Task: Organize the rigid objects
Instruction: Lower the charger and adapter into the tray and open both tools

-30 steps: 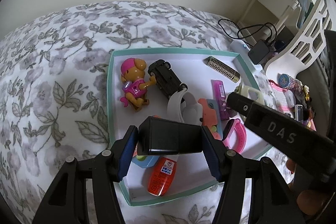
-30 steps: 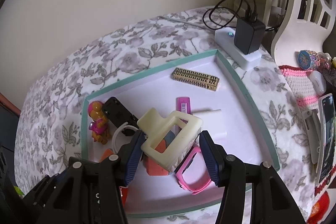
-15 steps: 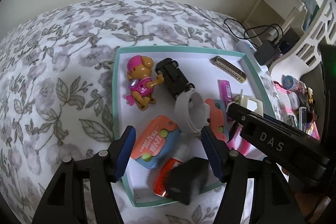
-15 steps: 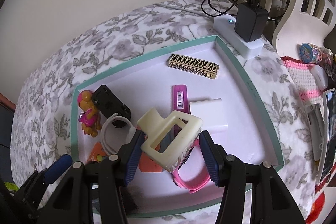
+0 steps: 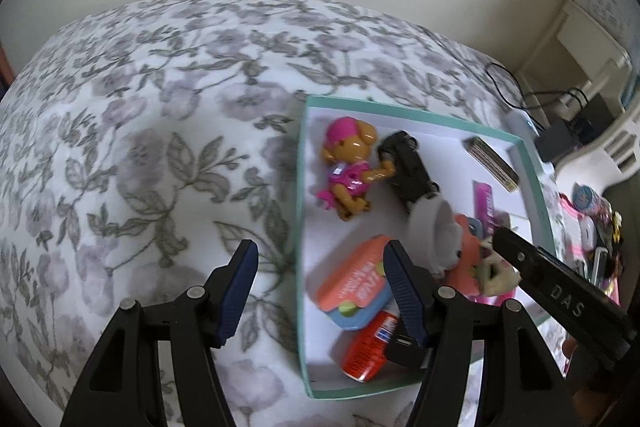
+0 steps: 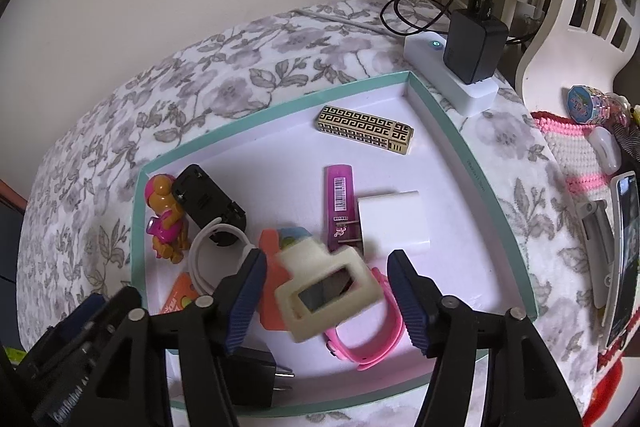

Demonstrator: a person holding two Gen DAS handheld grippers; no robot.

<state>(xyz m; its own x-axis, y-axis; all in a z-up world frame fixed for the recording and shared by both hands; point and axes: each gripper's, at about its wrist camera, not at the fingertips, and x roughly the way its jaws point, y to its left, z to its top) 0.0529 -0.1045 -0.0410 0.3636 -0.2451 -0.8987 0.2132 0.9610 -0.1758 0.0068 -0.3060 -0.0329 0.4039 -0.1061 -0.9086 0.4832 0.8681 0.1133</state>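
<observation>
We saw soft, even daylight with faint shadows; fisheye curvature bent the floral grey-and-white bedspread (image 5: pixel 140 147) and darkened the corners; the cream rectangular plastic hair claw (image 6: pixel 332 291) was motion-blurred; the teal-rimmed white cardboard tray (image 6: pixel 460 139) stayed sharp, without glare.

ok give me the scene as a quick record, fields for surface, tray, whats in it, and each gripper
surface: floral bedspread
tray: white, teal rim, on the bedspread
in tray: dog toy, black car, gold case, purple tube, white block, pink watch, black plug, red bottle
left gripper: nothing between its fingers, over the tray's edge
right gripper: jaws opening, cream hair clip between them, blurred, pads clear of it
</observation>
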